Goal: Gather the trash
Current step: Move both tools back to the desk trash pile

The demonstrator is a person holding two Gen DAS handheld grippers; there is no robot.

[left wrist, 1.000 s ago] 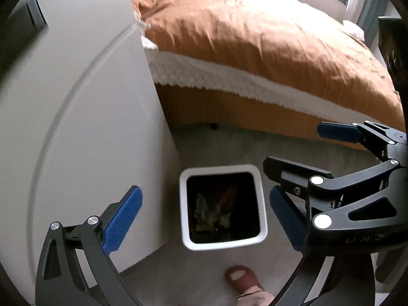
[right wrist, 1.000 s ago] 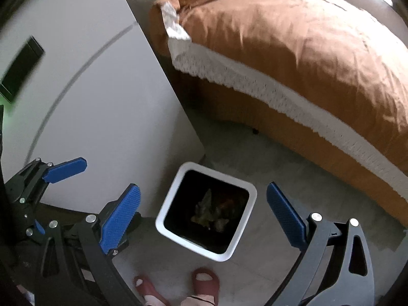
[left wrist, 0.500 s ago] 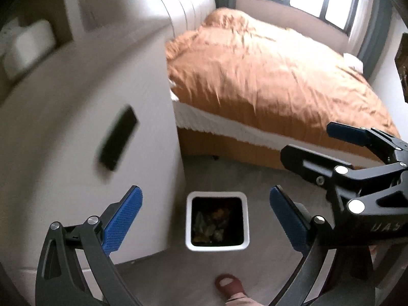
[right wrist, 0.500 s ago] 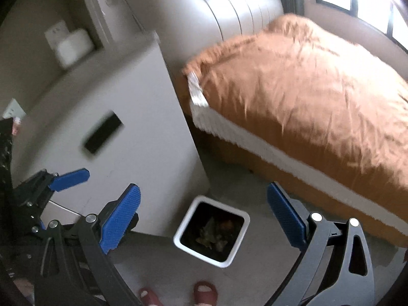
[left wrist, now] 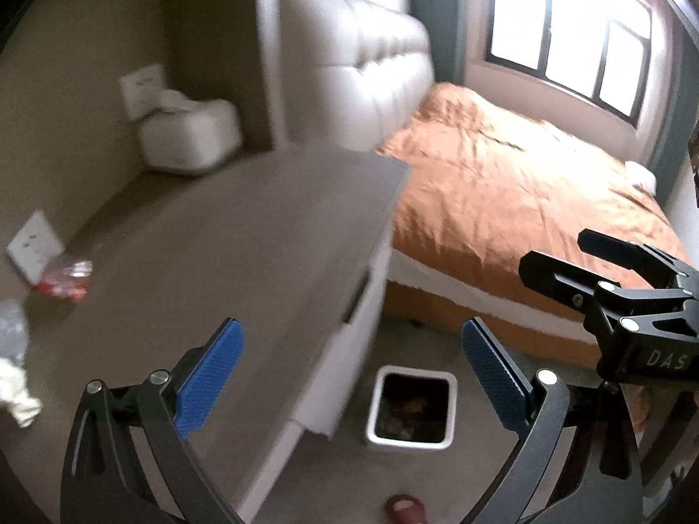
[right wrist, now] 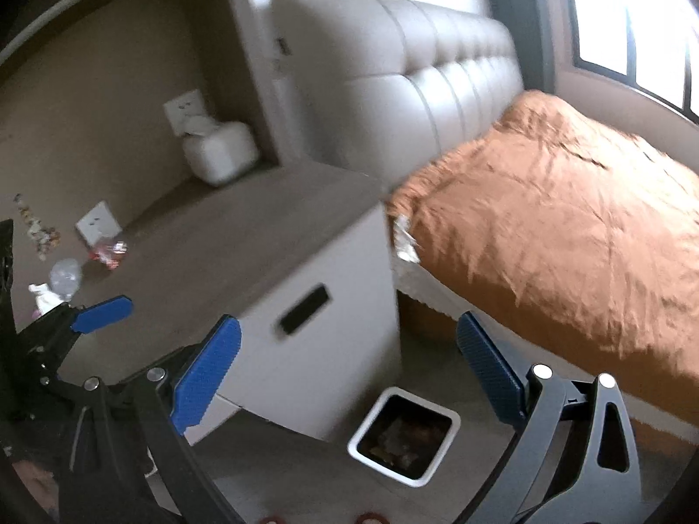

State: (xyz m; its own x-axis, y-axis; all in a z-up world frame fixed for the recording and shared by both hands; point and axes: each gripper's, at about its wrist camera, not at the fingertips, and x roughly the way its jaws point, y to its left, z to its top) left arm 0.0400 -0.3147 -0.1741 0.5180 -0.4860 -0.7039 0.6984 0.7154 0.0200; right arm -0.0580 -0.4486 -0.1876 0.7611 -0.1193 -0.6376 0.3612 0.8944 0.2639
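A white square trash bin (left wrist: pixel 410 408) with trash inside stands on the floor beside the cabinet; it also shows in the right wrist view (right wrist: pixel 404 434). On the cabinet top (left wrist: pixel 218 262) lie a red-and-clear wrapper (left wrist: pixel 65 281), a crumpled clear plastic piece (left wrist: pixel 11 332) and a white crumpled paper (left wrist: pixel 15 393). The right wrist view shows the wrapper (right wrist: pixel 108 253), the plastic (right wrist: pixel 65 277) and the paper (right wrist: pixel 43 297). My left gripper (left wrist: pixel 349 375) is open and empty, high above the cabinet edge and bin. My right gripper (right wrist: pixel 345 375) is open and empty.
A white tissue box (left wrist: pixel 190 139) sits at the back of the cabinet top. A bed with an orange cover (left wrist: pixel 524 201) and padded headboard (right wrist: pixel 415 87) lies to the right. The cabinet front has a dark handle slot (right wrist: pixel 303 308). My slippered foot (left wrist: pixel 404 508) is by the bin.
Both grippers have risen and tilted up from looking down into the bin; the cabinet top with its trash, the headboard and the window have come into view. Both stayed open.
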